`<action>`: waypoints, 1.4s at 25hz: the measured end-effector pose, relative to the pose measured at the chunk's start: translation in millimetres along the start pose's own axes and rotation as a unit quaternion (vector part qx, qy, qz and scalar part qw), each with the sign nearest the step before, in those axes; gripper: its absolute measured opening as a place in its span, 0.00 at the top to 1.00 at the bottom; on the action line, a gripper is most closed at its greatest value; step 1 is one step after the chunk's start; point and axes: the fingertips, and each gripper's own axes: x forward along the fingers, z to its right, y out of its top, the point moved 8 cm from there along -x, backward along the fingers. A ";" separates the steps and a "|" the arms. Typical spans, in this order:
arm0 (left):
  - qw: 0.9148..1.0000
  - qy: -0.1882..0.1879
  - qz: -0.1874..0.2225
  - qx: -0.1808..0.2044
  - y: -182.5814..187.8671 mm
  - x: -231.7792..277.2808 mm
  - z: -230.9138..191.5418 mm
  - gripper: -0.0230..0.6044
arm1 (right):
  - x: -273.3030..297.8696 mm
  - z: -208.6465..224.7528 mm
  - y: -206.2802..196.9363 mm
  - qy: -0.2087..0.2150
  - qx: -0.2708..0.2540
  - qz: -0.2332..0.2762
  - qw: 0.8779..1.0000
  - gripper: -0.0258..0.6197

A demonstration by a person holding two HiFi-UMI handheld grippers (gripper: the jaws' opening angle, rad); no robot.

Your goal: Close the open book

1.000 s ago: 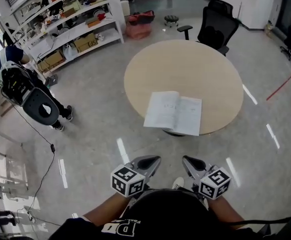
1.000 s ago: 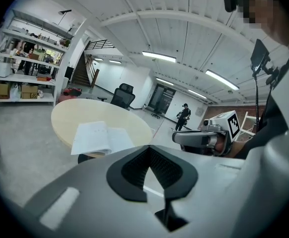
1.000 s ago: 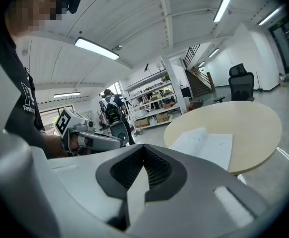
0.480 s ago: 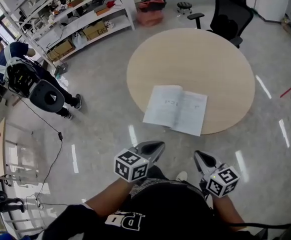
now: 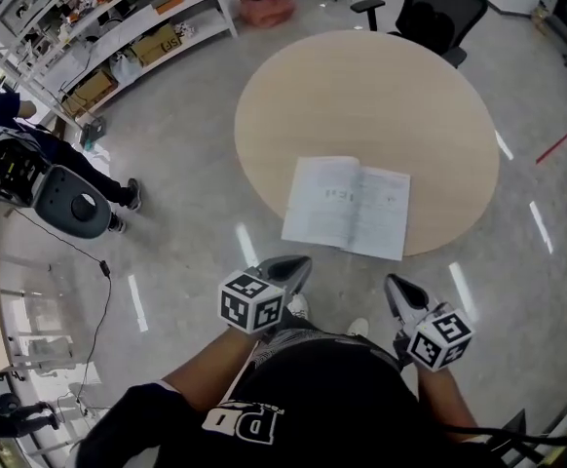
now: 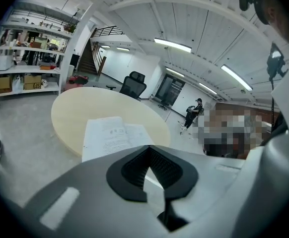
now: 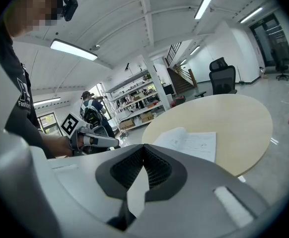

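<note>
Open book (image 5: 347,208) on round table (image 5: 361,86), print too small to read

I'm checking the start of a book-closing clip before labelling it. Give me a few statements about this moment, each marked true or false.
1. The book lies open on the round table. True.
2. The left gripper holds a page of the book. False: its jaws are together with nothing between them, and it is short of the table.
3. A black office chair stands at the table's far side. True.
4. The book lies at the centre of the table. False: it lies by the edge nearest the person holding the grippers.
5. The right gripper has its jaws wide apart. False: they are together, with nothing between them.
</note>
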 end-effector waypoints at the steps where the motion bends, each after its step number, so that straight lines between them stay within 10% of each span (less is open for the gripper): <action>1: 1.000 -0.002 0.001 -0.004 0.0 -0.6 -10.8 0.95 | 7.3 -3.3 0.3 -0.005 0.002 0.001 1.000 0.95; 11: 0.998 0.005 -0.062 -0.007 -25.1 8.0 -122.3 0.95 | 60.4 -23.4 7.2 -0.063 0.007 0.001 0.998 0.95; 13: 0.996 0.009 -0.091 -0.009 -34.5 16.3 -137.6 0.79 | 61.3 -25.3 9.2 -0.064 0.008 -0.005 0.998 0.95; 17: 0.993 0.022 -0.085 -0.081 -49.4 31.7 -168.1 0.77 | 62.8 -20.8 13.7 -0.061 0.005 -0.028 0.998 0.95; 24: 0.948 -0.004 -0.010 -0.318 -79.9 65.9 -208.4 0.69 | 57.1 -5.0 19.0 -0.062 -0.001 -0.047 0.997 0.95; 31: 0.917 -0.023 0.005 -0.399 -102.4 85.4 -218.8 0.71 | 52.9 3.5 24.0 -0.070 -0.005 -0.050 0.996 0.95; 35: 0.922 -0.029 0.009 -0.387 -98.0 85.9 -215.0 0.84 | 48.0 7.8 24.0 -0.075 -0.003 -0.048 0.996 0.95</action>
